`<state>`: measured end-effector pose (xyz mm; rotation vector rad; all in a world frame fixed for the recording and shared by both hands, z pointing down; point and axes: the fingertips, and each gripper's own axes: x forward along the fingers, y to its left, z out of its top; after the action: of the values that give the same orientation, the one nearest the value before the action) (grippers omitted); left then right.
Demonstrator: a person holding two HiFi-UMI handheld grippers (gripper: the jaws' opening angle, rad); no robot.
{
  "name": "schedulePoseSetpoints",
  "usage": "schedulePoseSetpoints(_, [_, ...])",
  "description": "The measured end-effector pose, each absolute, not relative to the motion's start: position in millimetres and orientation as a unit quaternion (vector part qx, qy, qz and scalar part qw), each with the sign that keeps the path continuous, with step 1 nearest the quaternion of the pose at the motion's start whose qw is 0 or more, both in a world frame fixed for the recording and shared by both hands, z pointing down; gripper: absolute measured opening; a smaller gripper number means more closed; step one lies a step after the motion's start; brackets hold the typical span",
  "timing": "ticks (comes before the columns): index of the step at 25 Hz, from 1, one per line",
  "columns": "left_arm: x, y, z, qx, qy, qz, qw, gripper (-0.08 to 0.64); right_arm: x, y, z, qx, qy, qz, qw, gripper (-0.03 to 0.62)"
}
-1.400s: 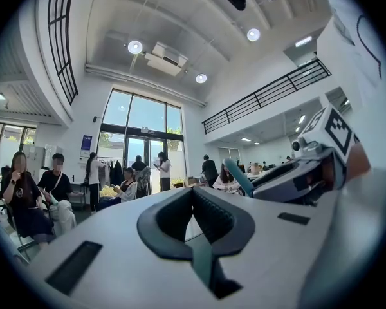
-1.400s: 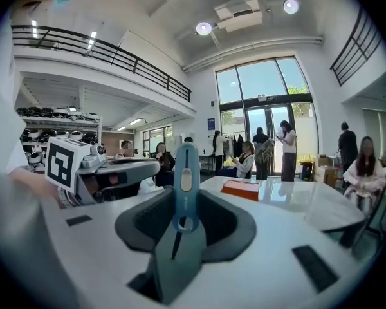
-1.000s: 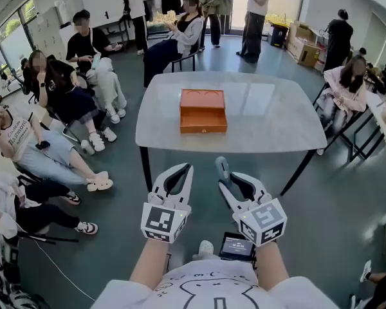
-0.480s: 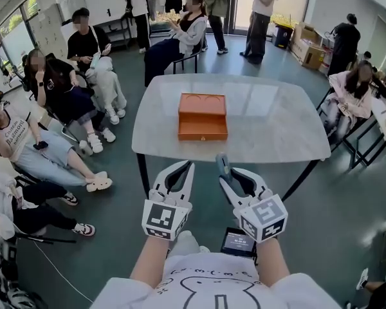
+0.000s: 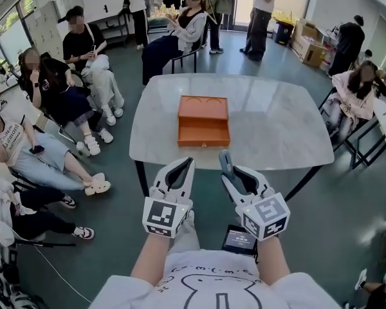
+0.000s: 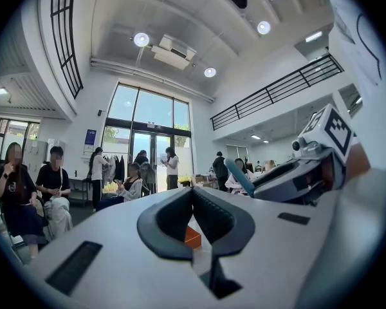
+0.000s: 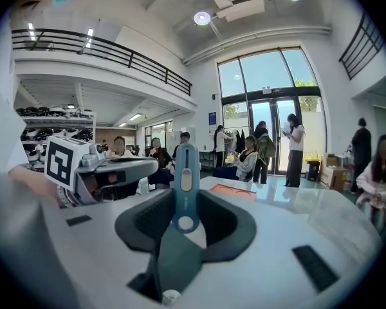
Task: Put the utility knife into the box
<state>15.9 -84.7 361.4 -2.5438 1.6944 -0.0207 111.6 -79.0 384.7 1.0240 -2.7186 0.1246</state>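
The blue utility knife [image 5: 224, 161] stands upright between the jaws of my right gripper [image 5: 228, 172], which is shut on it, low in the head view and short of the table. In the right gripper view the knife [image 7: 184, 166] rises from the right gripper [image 7: 184, 203], its slider facing the camera. My left gripper [image 5: 183, 165] is beside it, shut on nothing; its tips meet in the left gripper view [image 6: 193, 190]. The orange box [image 5: 203, 121] lies closed on the white table [image 5: 276, 127] ahead, with a drawer front facing me. It also shows in both gripper views [image 7: 233, 191] [image 6: 192, 237].
Several people sit on chairs left of the table [image 5: 58, 89], and one sits at its right [image 5: 349, 82]. Others stand behind it near cardboard boxes [image 5: 307, 47]. A small screen [image 5: 238, 239] hangs at my waist. The table's near edge [image 5: 231, 163] is just beyond the gripper tips.
The table and the orange box have come closer to me. Both grippers keep their pose, and the knife stays in the right one.
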Motion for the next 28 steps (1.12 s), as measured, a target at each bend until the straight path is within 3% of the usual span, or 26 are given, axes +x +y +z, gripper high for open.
schedulePoseSetpoints(28, [-62.6,-285.4,377.2,-0.860,0.511,-0.012,0.010,0.015,35.8,-278.4,411.7,0.388,-0.905,0.081,0.156,0.130])
